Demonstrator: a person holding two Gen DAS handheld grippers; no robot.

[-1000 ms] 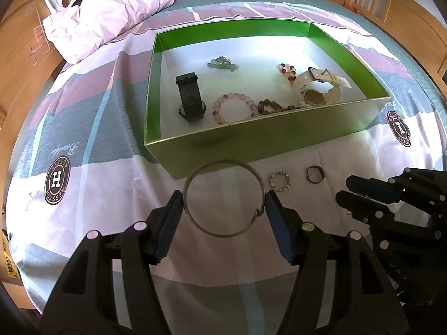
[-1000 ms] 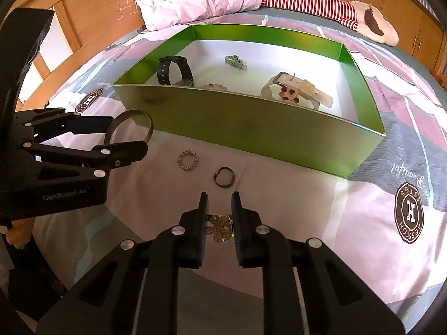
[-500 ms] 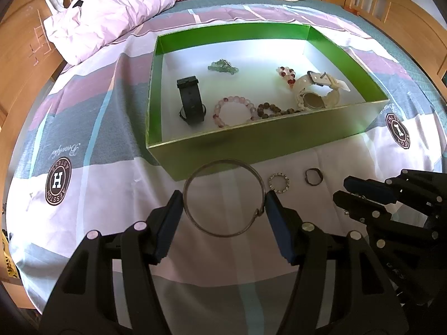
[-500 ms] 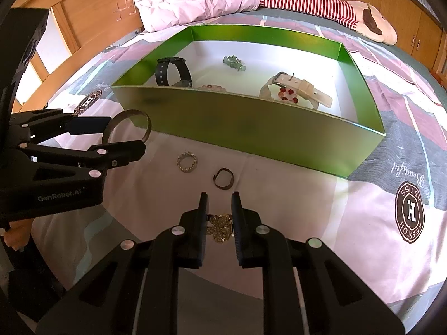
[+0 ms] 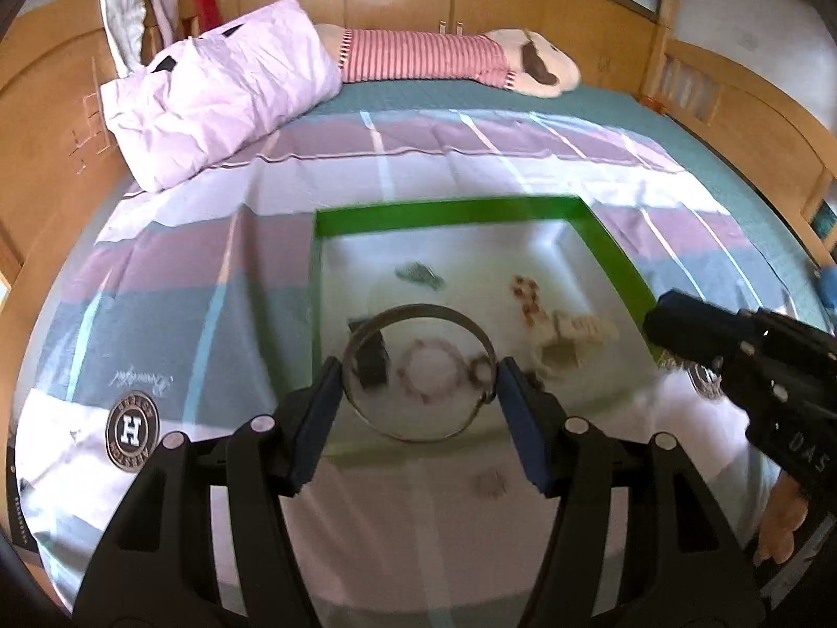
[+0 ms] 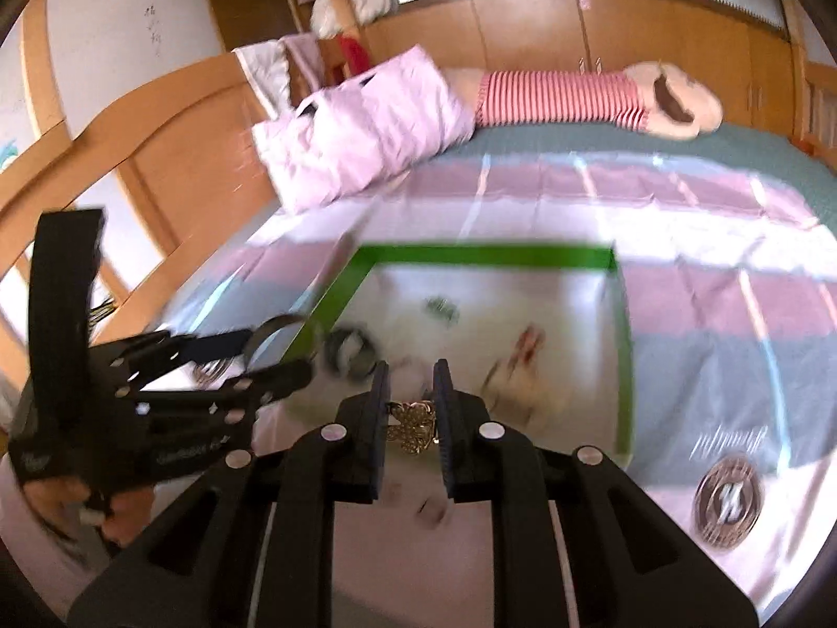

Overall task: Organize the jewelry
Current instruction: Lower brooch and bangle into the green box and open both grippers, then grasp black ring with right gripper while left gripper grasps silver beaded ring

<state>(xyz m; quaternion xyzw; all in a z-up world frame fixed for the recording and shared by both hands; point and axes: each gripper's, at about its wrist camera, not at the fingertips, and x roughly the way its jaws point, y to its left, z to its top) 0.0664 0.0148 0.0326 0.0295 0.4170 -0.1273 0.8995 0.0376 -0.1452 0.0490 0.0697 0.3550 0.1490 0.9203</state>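
Note:
My left gripper (image 5: 418,382) is shut on a thin silver bangle (image 5: 418,309) and holds it in the air over the front of the green box (image 5: 444,212). My right gripper (image 6: 411,397) is shut on a small gold brooch (image 6: 413,425), lifted above the box's near edge. The box (image 6: 486,254) holds a black watch (image 5: 372,366), a pink bead bracelet (image 5: 431,378), a white watch (image 5: 567,340), red beads (image 5: 526,293) and a green piece (image 5: 418,275). A small beaded ring (image 5: 490,482) lies on the sheet in front of the box. Both views are blurred.
The box sits on a striped bedsheet (image 5: 183,272). A pink pillow (image 5: 214,89) and a striped plush toy (image 5: 444,55) lie at the far end. Wooden bed rails (image 5: 743,115) run along both sides. The right gripper shows in the left wrist view (image 5: 743,361).
Both grippers have lifted and tilted up fast with their pieces, moving forward over the box. The views now look across the bed instead of down at it.

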